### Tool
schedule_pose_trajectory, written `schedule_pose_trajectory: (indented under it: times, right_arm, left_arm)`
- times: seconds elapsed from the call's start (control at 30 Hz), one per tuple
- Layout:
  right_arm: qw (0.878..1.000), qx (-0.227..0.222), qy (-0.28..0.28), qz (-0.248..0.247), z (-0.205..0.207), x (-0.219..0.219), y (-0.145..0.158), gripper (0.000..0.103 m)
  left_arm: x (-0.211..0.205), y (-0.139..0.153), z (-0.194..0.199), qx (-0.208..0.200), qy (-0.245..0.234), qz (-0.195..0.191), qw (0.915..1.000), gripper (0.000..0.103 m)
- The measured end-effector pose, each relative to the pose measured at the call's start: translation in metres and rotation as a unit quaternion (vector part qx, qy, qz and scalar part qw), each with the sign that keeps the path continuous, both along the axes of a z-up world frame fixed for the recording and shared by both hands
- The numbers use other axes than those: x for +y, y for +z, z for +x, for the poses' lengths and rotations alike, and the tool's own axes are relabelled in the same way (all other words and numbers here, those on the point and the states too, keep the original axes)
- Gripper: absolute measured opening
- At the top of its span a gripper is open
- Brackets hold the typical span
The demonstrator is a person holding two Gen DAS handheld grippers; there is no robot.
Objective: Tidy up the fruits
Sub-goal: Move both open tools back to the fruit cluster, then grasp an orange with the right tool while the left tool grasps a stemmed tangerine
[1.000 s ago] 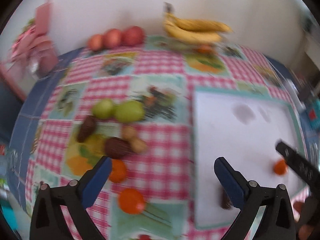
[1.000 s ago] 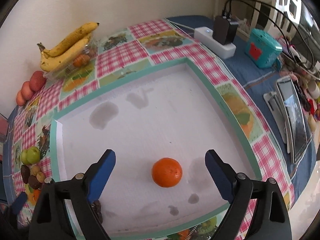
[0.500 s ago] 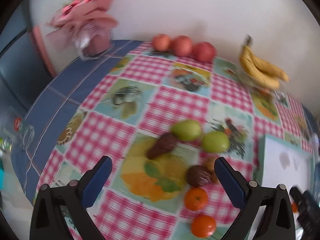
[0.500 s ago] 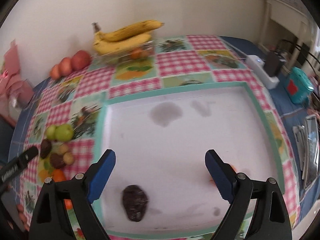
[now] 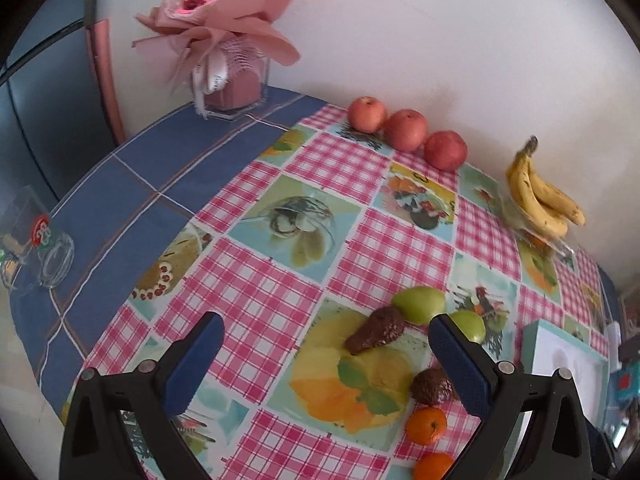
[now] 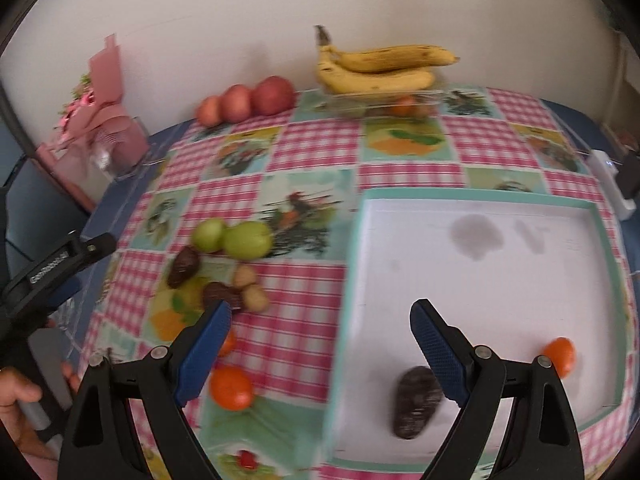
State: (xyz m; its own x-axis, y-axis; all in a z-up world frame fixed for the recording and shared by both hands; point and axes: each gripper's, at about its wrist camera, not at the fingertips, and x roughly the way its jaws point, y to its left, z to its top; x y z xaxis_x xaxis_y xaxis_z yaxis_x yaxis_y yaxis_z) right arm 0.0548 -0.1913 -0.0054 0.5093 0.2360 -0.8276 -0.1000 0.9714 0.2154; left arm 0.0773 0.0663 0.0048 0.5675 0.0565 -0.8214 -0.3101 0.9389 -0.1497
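Note:
My left gripper is open and empty above the checked tablecloth, left of a fruit cluster: two green pears, a dark avocado, a second dark avocado and two oranges. My right gripper is open and empty over the left edge of the white tray, which holds a dark avocado and an orange. The same cluster shows in the right wrist view, with the pears and an orange.
Three red apples and a banana bunch on a clear container lie along the back wall. A pink bouquet stands at the back left, a glass mug at the left edge. A power strip lies right of the tray.
Both grippers have swung left, away from the tray and toward the fruit cluster. The tray's orange has slid to the right side of the right wrist view.

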Motion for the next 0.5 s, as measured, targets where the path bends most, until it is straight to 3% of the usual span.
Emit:
schedule_pose_trajectory:
  times: [0.13, 0.3, 0.5]
  right_arm:
    - [0.999, 0.004, 0.029, -0.012, -0.001, 0.021, -0.001, 0.091]
    - [0.998, 0.018, 0.056, -0.024, -0.003, 0.04, -0.006, 0.091]
    - [0.996, 0.046, 0.074, -0.034, -0.006, 0.05, -0.019, 0.088]
  left_arm:
    - [-0.007, -0.001, 0.002, 0.013, -0.022, 0.003, 0.9997, 0.103]
    - [-0.01, -0.01, 0.005, 0.032, -0.036, -0.035, 0.9982, 0.103]
    - [-0.021, -0.026, 0.008, 0.072, -0.061, -0.04, 0.9947, 0.1]
